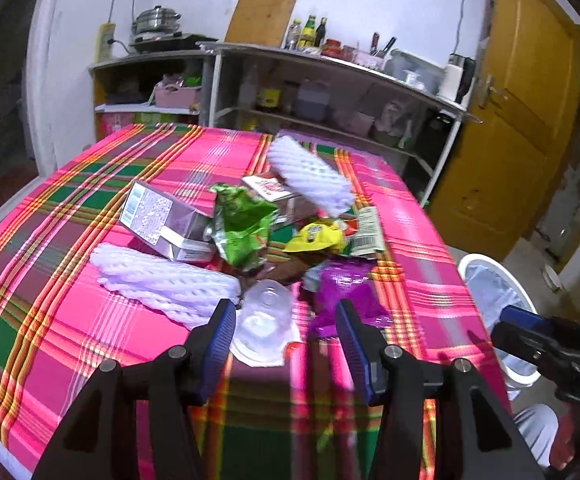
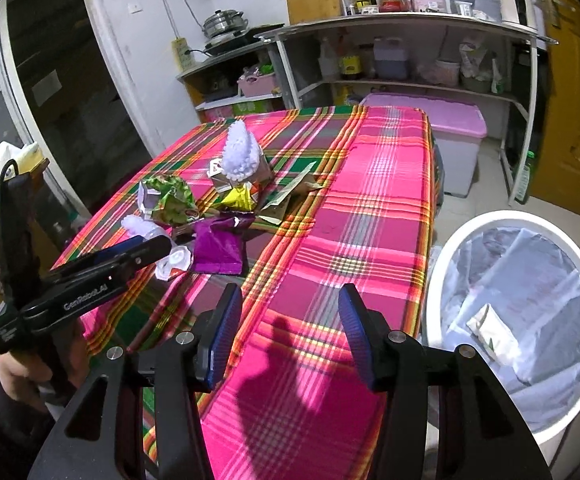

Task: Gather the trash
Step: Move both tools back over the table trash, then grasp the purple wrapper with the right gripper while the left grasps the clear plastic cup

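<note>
White carton [image 2: 494, 334] inside lined white bin [image 2: 436, 280] beside table [image 2: 370, 216].

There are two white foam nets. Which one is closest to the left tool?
The white foam net lying flat beside the left tool. The other foam net sits farther back, propped on the trash pile.

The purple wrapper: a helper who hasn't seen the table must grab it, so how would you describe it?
On the pink plaid tablecloth, find the trash pile in the middle. The purple wrapper lies at the pile's near edge, beside a clear plastic cup. It is the only shiny purple piece; its neighbours are green, yellow or white.
</note>
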Motion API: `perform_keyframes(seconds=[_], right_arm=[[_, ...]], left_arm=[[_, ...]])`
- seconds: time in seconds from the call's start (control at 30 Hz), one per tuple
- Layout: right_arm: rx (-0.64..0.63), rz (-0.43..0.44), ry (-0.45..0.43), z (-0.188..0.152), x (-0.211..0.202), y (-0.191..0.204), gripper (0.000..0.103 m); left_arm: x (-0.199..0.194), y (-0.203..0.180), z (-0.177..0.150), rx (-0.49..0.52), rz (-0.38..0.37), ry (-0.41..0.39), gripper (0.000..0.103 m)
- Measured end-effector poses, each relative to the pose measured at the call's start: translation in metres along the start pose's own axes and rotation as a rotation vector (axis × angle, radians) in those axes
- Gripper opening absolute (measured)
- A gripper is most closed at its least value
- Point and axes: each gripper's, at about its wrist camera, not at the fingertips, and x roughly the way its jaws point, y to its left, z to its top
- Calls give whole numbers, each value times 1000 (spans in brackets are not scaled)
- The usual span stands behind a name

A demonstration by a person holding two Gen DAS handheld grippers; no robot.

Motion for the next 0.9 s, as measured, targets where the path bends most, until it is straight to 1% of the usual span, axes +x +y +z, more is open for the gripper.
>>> perform_keyframes(seconds=[0.1,0.27,0.43,0.63,0.77,0.9], right_arm=[[4,-1,9,3,6,0,51],[-12,4,15,10,13,7,51],[-51,25,22,20,24,24,51],[-95,43,45,29,46,48,51],[-101,47,73,33,67,59,51],[-119,34,101,36,86,67,51]], left_arm=[[9,3,3,-2,6,13,51],[18,2,3,7,6,29,32],[15,6,0,3,-10,21,32],[-1,15,-6,-14,-32,-4,31],[-9,23,-9,-30,-41,-13,31],[-15,31,-10,-42,-47,-22,31]])
